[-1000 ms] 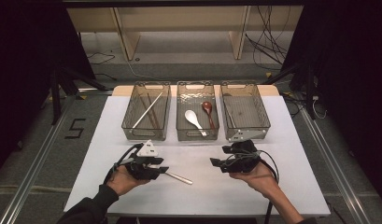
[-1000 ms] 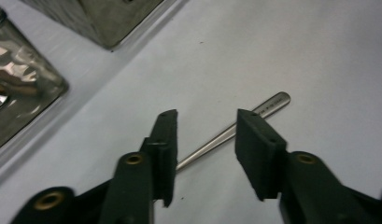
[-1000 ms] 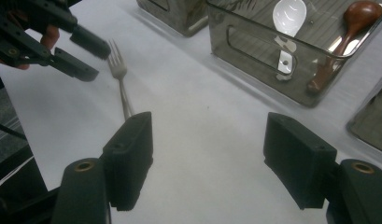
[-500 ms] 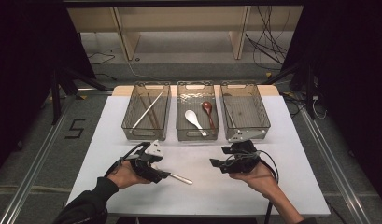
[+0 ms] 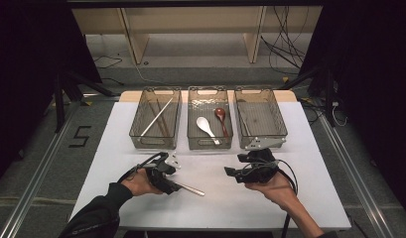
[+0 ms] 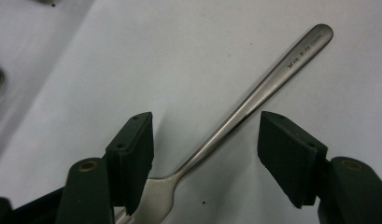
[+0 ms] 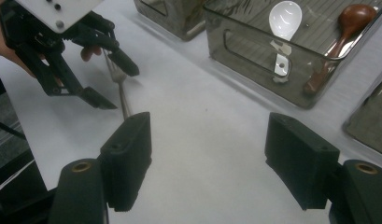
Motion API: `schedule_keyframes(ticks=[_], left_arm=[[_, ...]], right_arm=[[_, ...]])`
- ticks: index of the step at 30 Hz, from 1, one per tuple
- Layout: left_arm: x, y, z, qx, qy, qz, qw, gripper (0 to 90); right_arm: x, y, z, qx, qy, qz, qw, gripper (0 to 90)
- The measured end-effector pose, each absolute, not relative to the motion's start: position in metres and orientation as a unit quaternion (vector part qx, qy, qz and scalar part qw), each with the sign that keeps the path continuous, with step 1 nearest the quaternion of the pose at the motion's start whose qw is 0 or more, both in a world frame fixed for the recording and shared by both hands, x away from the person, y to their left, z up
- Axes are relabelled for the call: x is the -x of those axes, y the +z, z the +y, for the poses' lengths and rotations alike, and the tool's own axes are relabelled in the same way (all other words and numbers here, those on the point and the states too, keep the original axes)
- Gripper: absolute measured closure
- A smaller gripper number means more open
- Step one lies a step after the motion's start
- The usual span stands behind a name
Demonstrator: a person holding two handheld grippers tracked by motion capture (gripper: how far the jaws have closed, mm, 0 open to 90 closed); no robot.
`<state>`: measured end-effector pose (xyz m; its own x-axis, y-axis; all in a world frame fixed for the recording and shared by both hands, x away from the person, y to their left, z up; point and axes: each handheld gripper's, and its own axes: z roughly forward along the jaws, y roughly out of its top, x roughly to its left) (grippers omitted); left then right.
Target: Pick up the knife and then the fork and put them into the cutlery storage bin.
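One white table is carrying everything, and three clear bins are standing side by side along its far edge. The left bin is holding chopsticks, a pale pair and darker sticks lying crossed over one another; their exact number cannot be told. The middle bin is holding two spoons, one white spoon and one brown spoon, lying next to each other. The right bin is showing a thin dark item along its left side that is too faint to identify. Two grippers are working near the front of the table. The left gripper is sitting low over one metal fork, which is lying flat on the table in front of the left and middle bins, well apart from them. In the left gripper view the jaws are standing spread on either side of the fork, one near the fork's head and the other off to the side of the handle, with clear gaps so nothing is being squeezed; the jaws have just been opening and then closing a little with the fork between them. The right gripper is hovering above bare table in front of the right bin, its jaws standing wide apart and holding nothing, pointing toward the left gripper and the fork.
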<state>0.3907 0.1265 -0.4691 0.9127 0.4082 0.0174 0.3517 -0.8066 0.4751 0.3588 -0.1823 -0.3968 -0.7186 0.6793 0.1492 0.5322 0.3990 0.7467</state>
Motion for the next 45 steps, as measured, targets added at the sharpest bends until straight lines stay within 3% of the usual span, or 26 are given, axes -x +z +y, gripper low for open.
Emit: schedule_keyframes(ticks=[21,45], left_arm=[[-0.3953,-0.4714,0.1236,-0.956,0.039,0.193,0.219,42.2],[-0.3935,-0.4667,0.1192,-0.967,0.029,0.16,0.197,65.6]], right_arm=[[-0.3576,-0.3947,-0.1854,-0.365,0.416,0.828,0.091,32.5],[-0.3578,-0.3953,-0.186,-0.367,0.412,0.829,0.09,32.8]])
